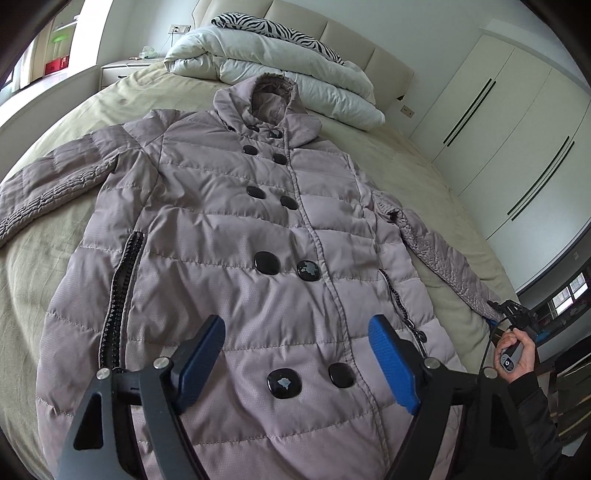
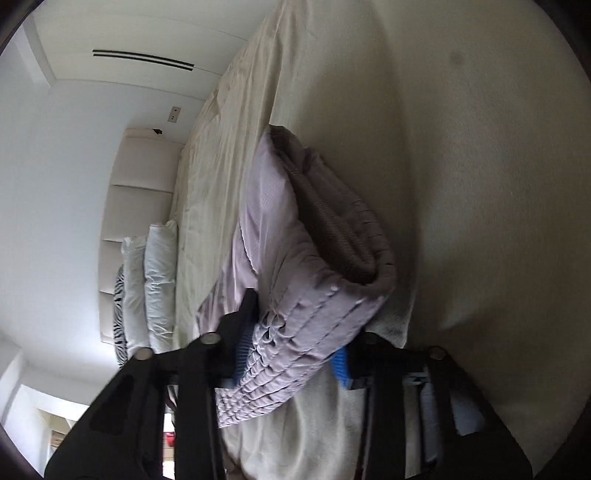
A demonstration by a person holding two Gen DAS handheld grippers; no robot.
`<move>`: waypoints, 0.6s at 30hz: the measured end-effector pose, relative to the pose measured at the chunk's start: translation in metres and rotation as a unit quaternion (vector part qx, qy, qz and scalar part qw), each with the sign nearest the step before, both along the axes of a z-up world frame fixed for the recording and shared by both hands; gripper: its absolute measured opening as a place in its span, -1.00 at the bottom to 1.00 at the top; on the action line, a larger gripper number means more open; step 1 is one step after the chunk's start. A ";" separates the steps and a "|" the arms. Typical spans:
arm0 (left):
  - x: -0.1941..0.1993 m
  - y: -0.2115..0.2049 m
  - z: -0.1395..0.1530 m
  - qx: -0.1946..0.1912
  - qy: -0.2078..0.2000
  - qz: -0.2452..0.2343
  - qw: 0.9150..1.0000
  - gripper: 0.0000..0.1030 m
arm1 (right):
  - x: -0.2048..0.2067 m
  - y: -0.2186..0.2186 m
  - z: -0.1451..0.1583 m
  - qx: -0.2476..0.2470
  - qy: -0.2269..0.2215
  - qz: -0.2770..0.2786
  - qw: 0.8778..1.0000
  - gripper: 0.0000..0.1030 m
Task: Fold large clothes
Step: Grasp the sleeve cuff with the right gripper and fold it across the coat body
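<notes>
A pale mauve quilted coat (image 1: 236,236) is lying face up on the bed (image 1: 66,258), its hood (image 1: 266,99) pointing toward the headboard (image 1: 347,40) and its hem reaching toward the camera. Both sleeves are spreading outward: the left sleeve (image 1: 55,177) is stretching across the sheet, and the right sleeve (image 1: 443,258) is angling toward the bed's edge. Two columns of dark buttons (image 1: 266,262) are running down the front.

The left hand-held gripper (image 1: 295,354) is hovering above the lower front of the coat with its blue-padded fingers (image 1: 391,365) standing well apart, holding nothing.

The right hand-held gripper (image 2: 291,350) is closing its fingers on the cuff (image 2: 295,332) of the right sleeve, gathered fabric pinched between the blue pads (image 2: 340,363), at the bed's edge. In the left wrist view, the person's right hand (image 1: 517,350) is gripping that tool's handle beside the sleeve end.

A folded white duvet (image 1: 273,59) is resting at the head of the bed just beyond the hood, with a zebra-print pillow (image 1: 280,29) on top. White wardrobe doors (image 1: 498,129) are standing to the right of the bed.
</notes>
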State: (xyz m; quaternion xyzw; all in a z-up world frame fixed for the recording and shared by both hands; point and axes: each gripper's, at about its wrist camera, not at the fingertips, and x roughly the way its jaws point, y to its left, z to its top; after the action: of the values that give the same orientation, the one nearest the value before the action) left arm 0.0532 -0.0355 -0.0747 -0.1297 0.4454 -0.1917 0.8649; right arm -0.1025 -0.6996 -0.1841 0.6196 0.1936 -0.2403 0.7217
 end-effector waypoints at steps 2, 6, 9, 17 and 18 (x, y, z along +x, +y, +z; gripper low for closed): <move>0.000 0.002 0.001 -0.006 -0.004 0.001 1.000 0.57 | 0.003 -0.001 0.013 -0.030 0.017 0.013 0.999 -0.59; -0.002 0.009 0.003 -0.020 -0.008 0.004 1.000 0.57 | 0.024 0.028 0.071 -0.141 0.036 0.058 0.988 -0.64; -0.004 0.018 0.004 -0.030 -0.010 0.012 0.999 0.57 | 0.055 0.080 0.129 -0.236 0.023 0.124 0.964 -0.64; -0.012 0.060 0.009 -0.048 -0.022 0.044 0.998 0.57 | 0.154 0.302 0.197 -0.425 0.020 0.366 0.828 -0.64; -0.013 0.066 0.009 -0.051 -0.022 0.049 0.997 0.57 | 0.162 0.327 0.193 -0.436 0.025 0.386 0.812 -0.64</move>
State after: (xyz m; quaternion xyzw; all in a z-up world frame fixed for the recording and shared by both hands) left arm 0.0404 0.0304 -0.0660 -0.1910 0.4090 -0.1744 0.8751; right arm 0.0593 -0.3731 0.0091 0.1078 0.3096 -0.0164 0.9446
